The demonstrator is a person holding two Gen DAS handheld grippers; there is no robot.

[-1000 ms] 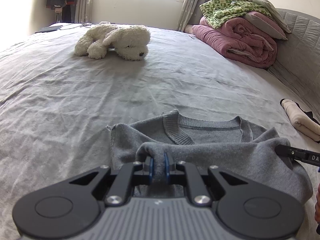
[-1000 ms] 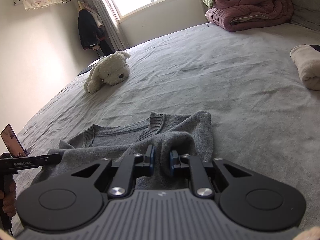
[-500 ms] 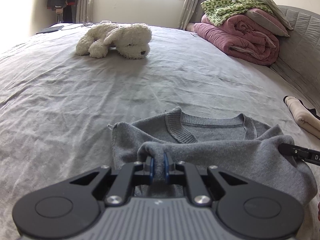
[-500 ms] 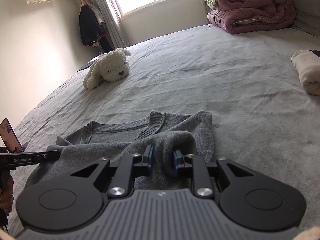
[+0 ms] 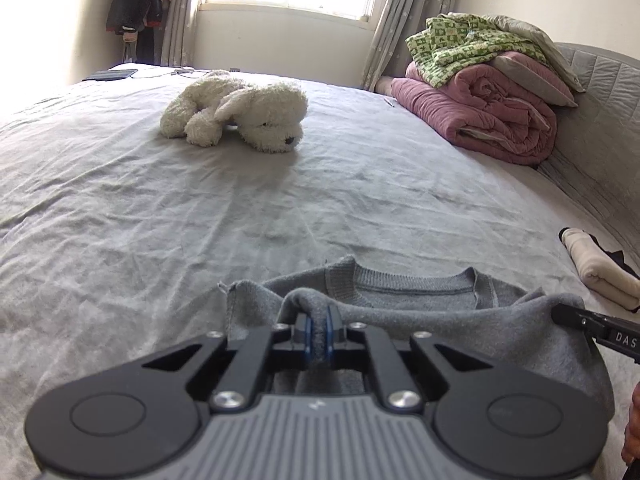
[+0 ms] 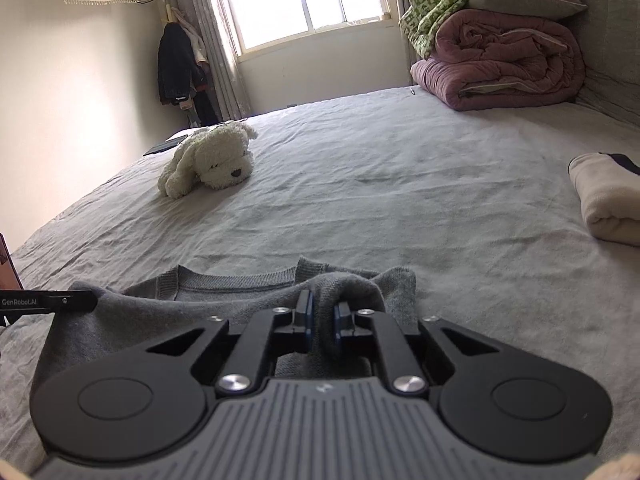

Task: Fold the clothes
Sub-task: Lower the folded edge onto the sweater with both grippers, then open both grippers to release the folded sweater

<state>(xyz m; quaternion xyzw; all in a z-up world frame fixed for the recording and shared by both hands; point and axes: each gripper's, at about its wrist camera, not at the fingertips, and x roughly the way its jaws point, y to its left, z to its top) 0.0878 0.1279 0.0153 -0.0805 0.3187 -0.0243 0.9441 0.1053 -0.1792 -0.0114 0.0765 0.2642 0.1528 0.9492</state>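
The bed (image 5: 200, 208) is covered by a grey sheet. A grey sweater (image 5: 420, 312) is laid on its near edge, collar away. A fold is pinched by the left gripper (image 5: 318, 330); the right gripper (image 6: 322, 322) is closing on another fold.

Your grey knit sweater (image 5: 420, 308) lies flat on the bed, ribbed neckline facing the window. Its near part is doubled over toward the collar, the folded edge bunched into two raised pinches.
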